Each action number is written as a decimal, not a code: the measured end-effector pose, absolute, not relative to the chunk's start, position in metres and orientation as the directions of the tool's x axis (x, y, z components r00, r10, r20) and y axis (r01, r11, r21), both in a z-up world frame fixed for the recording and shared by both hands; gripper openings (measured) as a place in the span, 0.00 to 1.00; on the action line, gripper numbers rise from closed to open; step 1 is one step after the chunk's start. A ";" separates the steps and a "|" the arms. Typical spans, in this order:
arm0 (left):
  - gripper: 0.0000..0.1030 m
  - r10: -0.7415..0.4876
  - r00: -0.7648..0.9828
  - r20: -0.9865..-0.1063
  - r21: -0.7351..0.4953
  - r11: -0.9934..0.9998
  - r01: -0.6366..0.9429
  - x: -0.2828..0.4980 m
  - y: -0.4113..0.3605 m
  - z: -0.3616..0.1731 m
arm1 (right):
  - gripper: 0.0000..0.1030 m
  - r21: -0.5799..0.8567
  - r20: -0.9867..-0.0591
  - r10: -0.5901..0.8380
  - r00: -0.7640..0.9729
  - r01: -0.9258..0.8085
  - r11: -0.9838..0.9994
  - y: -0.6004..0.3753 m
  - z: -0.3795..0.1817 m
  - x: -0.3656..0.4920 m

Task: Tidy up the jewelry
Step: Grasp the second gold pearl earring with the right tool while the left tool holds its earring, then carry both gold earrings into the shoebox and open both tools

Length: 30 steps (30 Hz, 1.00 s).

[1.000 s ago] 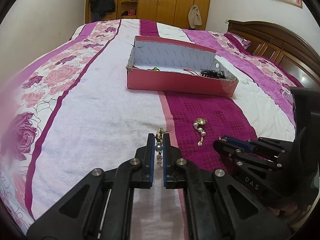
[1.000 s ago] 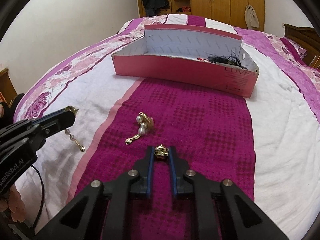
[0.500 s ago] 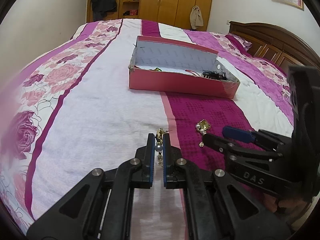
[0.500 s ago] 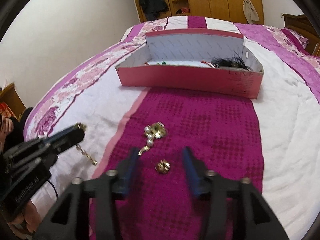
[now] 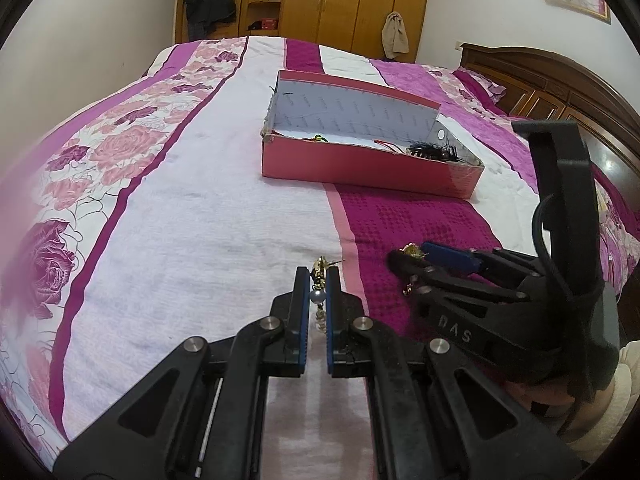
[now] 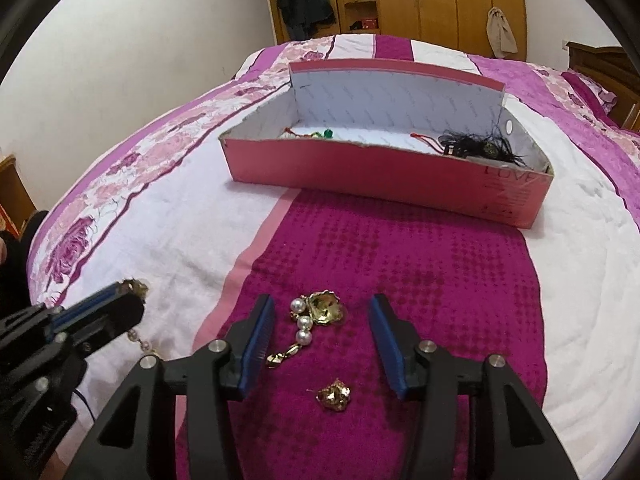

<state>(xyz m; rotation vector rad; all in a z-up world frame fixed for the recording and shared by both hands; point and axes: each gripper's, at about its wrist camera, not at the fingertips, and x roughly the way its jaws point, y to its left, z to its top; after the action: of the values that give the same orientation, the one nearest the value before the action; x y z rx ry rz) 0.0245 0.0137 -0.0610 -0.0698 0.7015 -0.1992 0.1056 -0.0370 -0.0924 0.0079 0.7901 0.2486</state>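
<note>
Across a wide bed (image 6: 400, 264) spread with a magenta and white quilt, a pink cardboard box (image 6: 360, 168) stands toward the far end, its front wall low, a few trinkets and a tuft of black feathers already inside. Nearer the foot of the bed, on the dark magenta stripe, the right tongs (image 6: 322, 332) stand apart, their jaws having just been closing in, with a gold and pearl earring (image 6: 316, 318) lying between them, pads not yet on it. A small gold piece (image 6: 334, 396) lies on the quilt just behind, below the jaws. The left tongs (image 5: 318, 300), over the white stripe beside the magenta one, are clamped together on a second pearl drop earring (image 5: 319, 292), its chain hanging down; how firmly is hard to judge.

To take the earring cleanly, the right jaws likely want to close on the gold flower head, not the loose pearls, pressing lightly into the soft quilt. Open bedspread lies between both tongs and the box; only its front edge needs clearing.
</note>
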 end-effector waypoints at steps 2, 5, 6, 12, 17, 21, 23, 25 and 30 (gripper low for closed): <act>0.00 -0.206 0.745 -0.634 -0.131 0.979 0.159 0.024 0.014 -0.061 | 0.25 0.083 -0.702 0.212 0.679 -0.218 0.972 -0.038 -0.093 0.105; 0.00 -0.207 0.745 -0.635 -0.131 0.978 0.160 0.024 0.014 -0.061 | 0.17 0.106 -0.694 0.233 0.681 -0.223 0.969 -0.043 -0.092 0.105; 0.00 -0.207 0.745 -0.634 -0.131 0.978 0.160 0.025 0.014 -0.061 | 0.17 0.114 -0.691 0.240 0.682 -0.226 0.968 -0.045 -0.090 0.104; 0.00 -0.208 0.748 -0.630 -0.133 0.978 0.160 0.026 0.014 -0.060 | 0.17 0.148 -0.653 0.280 0.704 -0.244 0.958 -0.059 -0.074 0.091; 0.00 -0.216 0.752 -0.623 -0.135 0.976 0.169 0.026 0.012 -0.055 | 0.17 0.175 -0.630 0.293 0.719 -0.236 0.956 -0.080 -0.062 0.079; 0.00 -0.226 0.759 -0.611 -0.134 0.974 0.181 0.026 0.009 -0.049 | 0.17 0.193 -0.616 0.290 0.733 -0.217 0.957 -0.098 -0.055 0.069; 0.00 -0.230 0.763 -0.604 -0.132 0.973 0.189 0.027 0.006 -0.046 | 0.17 0.191 -0.610 0.281 0.741 -0.207 0.960 -0.105 -0.052 0.066; 0.00 -0.236 0.769 -0.594 -0.130 0.972 0.198 0.028 0.003 -0.042 | 0.17 0.186 -0.600 0.270 0.753 -0.197 0.963 -0.111 -0.048 0.063; 0.00 -0.245 0.786 -0.568 -0.123 0.969 0.213 0.034 -0.004 -0.032 | 0.17 0.176 -0.571 0.252 0.781 -0.183 0.967 -0.118 -0.039 0.062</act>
<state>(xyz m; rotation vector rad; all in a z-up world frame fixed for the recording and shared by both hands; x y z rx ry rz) 0.0339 -0.0042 -0.0323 -0.0536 0.6190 -0.2470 0.0617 -0.1177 -0.0388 0.1137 0.6320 0.2351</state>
